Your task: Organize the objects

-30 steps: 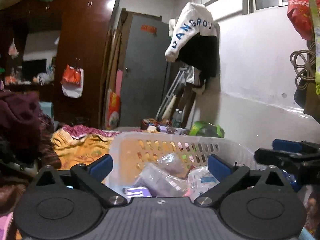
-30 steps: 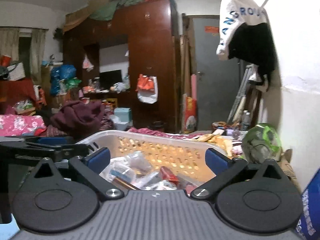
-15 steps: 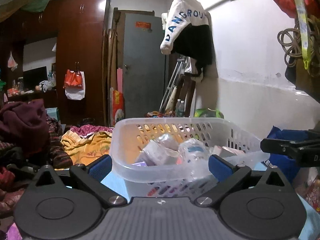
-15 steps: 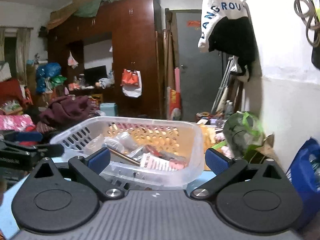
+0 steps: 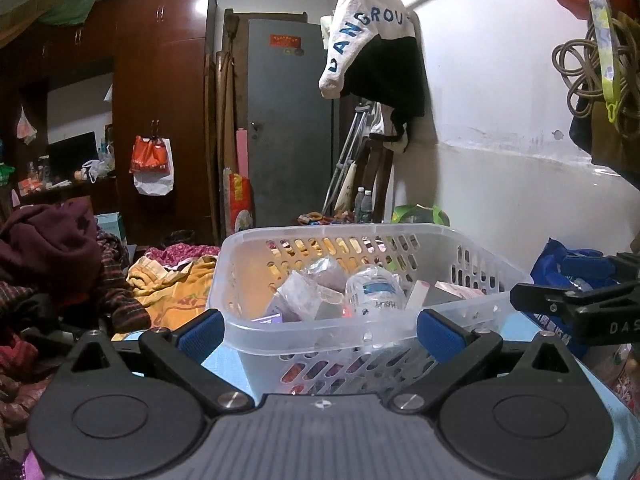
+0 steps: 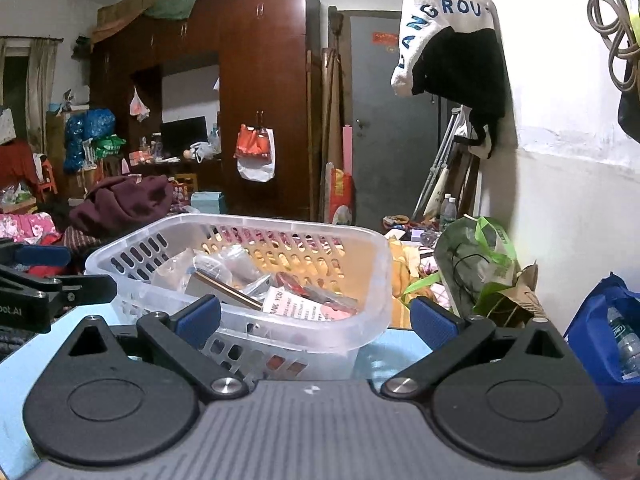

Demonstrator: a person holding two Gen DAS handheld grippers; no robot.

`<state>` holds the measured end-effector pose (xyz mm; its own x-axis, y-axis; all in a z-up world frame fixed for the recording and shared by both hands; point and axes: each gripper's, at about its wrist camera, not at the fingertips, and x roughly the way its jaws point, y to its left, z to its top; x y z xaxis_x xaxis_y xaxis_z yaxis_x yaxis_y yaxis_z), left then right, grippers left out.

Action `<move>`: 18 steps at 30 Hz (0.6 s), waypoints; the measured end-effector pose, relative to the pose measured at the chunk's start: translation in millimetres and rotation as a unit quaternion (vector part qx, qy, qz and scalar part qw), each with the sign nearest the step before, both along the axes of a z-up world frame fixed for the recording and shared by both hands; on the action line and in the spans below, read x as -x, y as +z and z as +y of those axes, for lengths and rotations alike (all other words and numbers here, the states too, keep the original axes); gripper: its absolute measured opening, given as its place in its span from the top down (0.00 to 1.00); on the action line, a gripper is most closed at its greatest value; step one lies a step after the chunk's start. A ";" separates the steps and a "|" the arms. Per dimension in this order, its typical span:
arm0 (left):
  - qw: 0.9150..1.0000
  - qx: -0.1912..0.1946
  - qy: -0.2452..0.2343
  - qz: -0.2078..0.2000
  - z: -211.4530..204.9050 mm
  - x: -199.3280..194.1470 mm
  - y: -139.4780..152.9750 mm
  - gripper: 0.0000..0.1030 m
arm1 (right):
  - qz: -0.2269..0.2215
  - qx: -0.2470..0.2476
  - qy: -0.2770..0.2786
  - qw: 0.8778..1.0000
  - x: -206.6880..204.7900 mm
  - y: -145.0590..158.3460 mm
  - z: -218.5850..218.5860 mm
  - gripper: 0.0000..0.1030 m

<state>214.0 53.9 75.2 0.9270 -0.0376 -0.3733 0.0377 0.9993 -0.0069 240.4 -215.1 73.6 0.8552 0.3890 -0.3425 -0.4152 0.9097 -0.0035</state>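
A translucent white plastic basket (image 5: 472, 256) (image 6: 376, 264) stands on a light blue surface (image 5: 228, 364) (image 6: 384, 354). It holds a small water bottle (image 5: 374, 290), clear plastic packets (image 5: 304, 296), a white card with print (image 6: 296, 306) and a flat brown item (image 6: 228, 290). My left gripper (image 5: 318, 330) is open, just short of the basket's near wall, with nothing between its fingers. My right gripper (image 6: 314, 318) is also open and holds nothing, in front of the basket's right near corner. Each gripper shows at the edge of the other's view.
Piled clothes (image 5: 52, 248) and a yellow cloth (image 5: 172, 292) lie left of the basket. A blue bag with bottles (image 6: 608, 344) and a green-handled bag (image 6: 476, 264) sit by the white wall on the right. A wardrobe (image 5: 160, 112) and a grey door (image 5: 288, 120) stand behind.
Both grippers have drawn back and lowered from over the basket; its near wall and the blue surface now show in front of them. Both stayed open.
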 end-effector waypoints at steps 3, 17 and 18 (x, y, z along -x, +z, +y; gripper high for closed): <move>1.000 0.003 0.001 0.001 -0.7 0.4 0.3 0.00 | -0.003 0.001 0.001 1.000 0.7 0.8 0.2 0.00; 1.000 -0.002 0.005 0.003 -4.4 2.8 -0.9 0.00 | 0.000 -0.014 0.003 1.000 3.6 0.5 -3.2 0.00; 1.000 -0.002 0.005 0.003 -4.5 3.5 -1.1 0.00 | 0.002 -0.017 0.004 1.000 3.1 0.3 -4.5 0.00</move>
